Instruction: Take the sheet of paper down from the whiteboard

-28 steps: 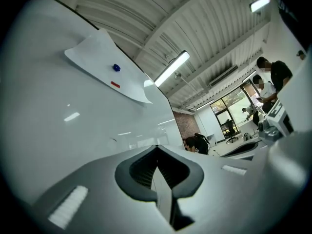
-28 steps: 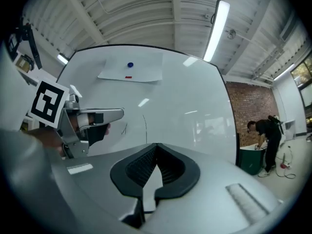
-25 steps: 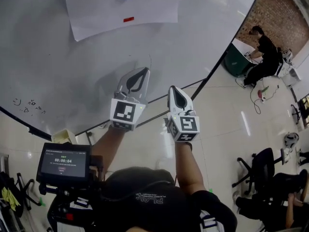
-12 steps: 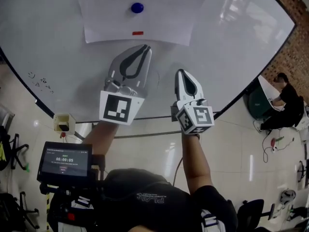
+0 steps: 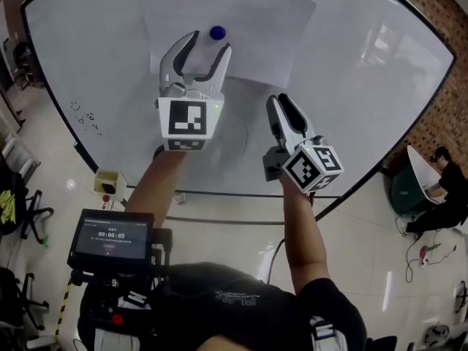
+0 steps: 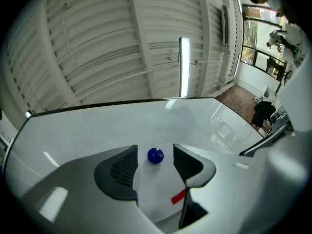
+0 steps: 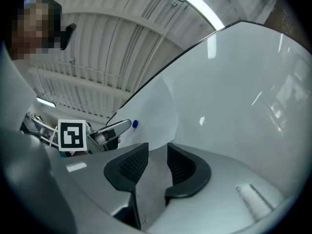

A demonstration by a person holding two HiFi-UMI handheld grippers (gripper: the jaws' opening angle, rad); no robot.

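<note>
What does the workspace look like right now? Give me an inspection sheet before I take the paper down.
Surface: whiteboard, upright, glossy.
Job's things: sheet of paper on the board, pinned by a blue magnet; a red strip lower on it.
Clutter: small marker scribbles at the board's left.
Grippers: left gripper jaws opening, either side of the magnet, not pressing it; right gripper jaws opening, empty, just under the sheet's lower edge.
Cables: thin lead on the floor.
Surroundings: brick wall, seated person at a desk.
</note>
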